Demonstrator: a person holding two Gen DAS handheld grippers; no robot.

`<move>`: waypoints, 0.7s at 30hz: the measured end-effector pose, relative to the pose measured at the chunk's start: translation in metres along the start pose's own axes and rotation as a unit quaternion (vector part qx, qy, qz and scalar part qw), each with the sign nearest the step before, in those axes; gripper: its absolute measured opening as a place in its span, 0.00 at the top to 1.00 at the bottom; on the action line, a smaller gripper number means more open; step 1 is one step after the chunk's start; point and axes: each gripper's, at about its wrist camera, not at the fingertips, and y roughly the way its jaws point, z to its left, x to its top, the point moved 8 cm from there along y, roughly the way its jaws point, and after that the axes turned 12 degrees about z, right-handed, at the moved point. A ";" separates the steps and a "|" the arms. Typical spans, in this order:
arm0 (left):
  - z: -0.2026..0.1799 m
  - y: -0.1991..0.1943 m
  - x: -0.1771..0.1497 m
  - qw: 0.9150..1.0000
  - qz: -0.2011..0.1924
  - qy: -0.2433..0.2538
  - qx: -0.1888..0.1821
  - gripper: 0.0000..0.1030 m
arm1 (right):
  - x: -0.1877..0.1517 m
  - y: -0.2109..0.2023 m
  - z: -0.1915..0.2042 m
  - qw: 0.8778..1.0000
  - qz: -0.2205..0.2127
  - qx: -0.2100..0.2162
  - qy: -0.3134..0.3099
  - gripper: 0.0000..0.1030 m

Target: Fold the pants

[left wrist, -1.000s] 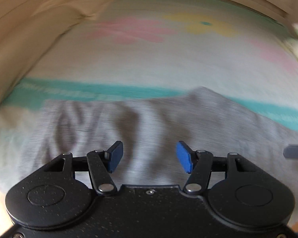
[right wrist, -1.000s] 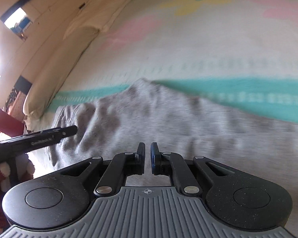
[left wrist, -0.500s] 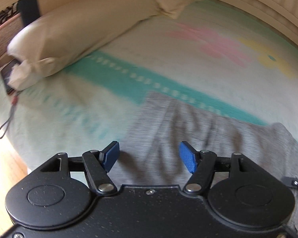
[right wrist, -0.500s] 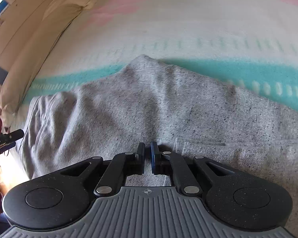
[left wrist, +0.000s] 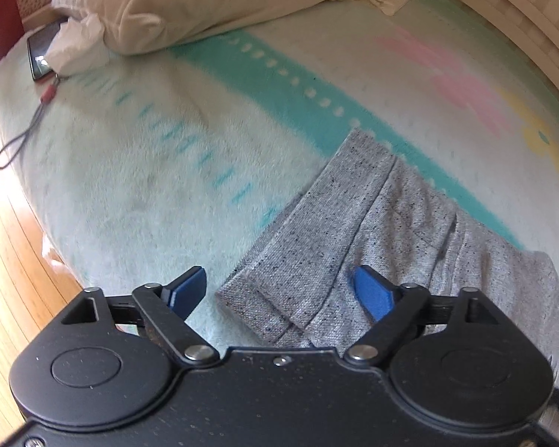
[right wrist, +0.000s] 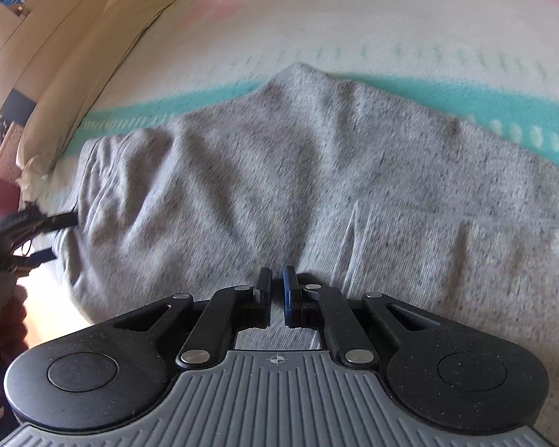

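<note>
Left gripper (left wrist: 279,294), jaws spread wide, holds nothing; its blue fingertips (left wrist: 369,290) straddle the hemmed end of the grey pants (left wrist: 354,223), which lie flat on the blanket (left wrist: 149,171). Whether either tip touches the cloth cannot be told. Right gripper (right wrist: 277,290), jaws pressed nearly together with only a narrow slit between them, sits low over the middle of the pants (right wrist: 298,171); grey cloth shows through the slit, but an actual pinch cannot be confirmed.

Left wrist view only: a cream pillow (left wrist: 205,3) along the far edge of the bed, a phone (left wrist: 41,56) with a looped cord (left wrist: 26,126) just beside the pillow's corner, and the wooden floor (left wrist: 7,260) at the left.

Right wrist view only: the pants spread wide with a peak of cloth over the teal stripe (right wrist: 466,100), and the left gripper (right wrist: 37,231) at the cloth's left edge.
</note>
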 end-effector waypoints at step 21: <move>-0.015 -0.003 0.013 0.997 -0.039 -0.017 -0.063 0.75 | -0.070 -0.029 0.036 0.993 0.030 0.088 -0.070 0.93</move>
